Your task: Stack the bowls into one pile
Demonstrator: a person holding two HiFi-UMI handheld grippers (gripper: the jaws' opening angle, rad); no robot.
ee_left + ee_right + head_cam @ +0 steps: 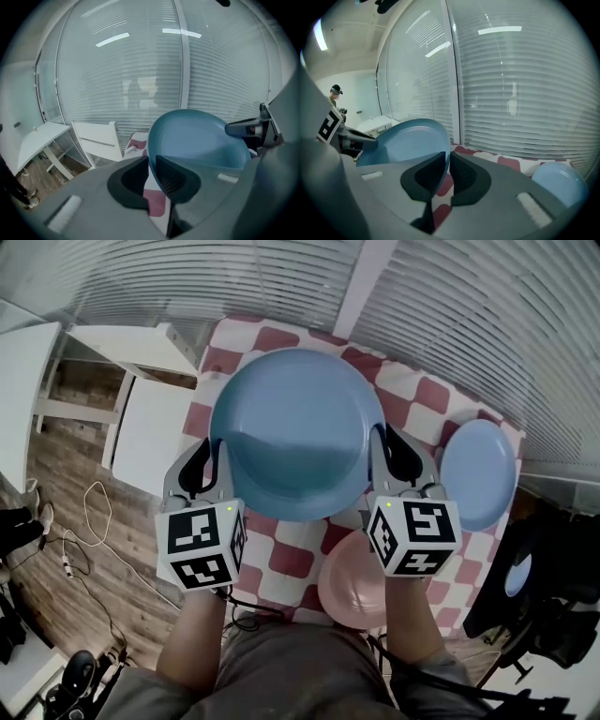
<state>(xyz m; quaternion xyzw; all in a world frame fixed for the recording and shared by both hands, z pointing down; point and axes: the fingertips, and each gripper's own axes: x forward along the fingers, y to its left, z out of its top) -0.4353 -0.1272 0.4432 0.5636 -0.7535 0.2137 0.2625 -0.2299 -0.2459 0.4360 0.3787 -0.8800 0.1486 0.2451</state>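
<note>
Head view: the large blue bowl (295,432) sits at the centre of the frame, carried between two claws over the red-and-white checked table (281,559). The left claw (208,465) takes the bowl's rim at about 8 o'clock and the right claw (394,460) takes it at about 4 o'clock, so the bowl spans the gap between them, its hollow facing up towards the camera.

Left gripper view: the two dark pads are drawn narrow on the thin rim, which runs up between them. The bowl's body lies at 1 o'clock from the jaws, and checked cloth shows below its edge.

Right gripper view: the pads likewise pinch the rim, with the bowl's body spreading to 10 o'clock from the jaws.

Other bowls: a pink bowl (352,582) rests on the table at 5 o'clock of the held bowl, partly under the right claw's marker cube. A pale blue bowl (478,474) rests at 3 o'clock, near the table's edge. Neither touches the held bowl.

Surroundings: a white chair (150,427) stands beside the table at 9 o'clock.
</note>
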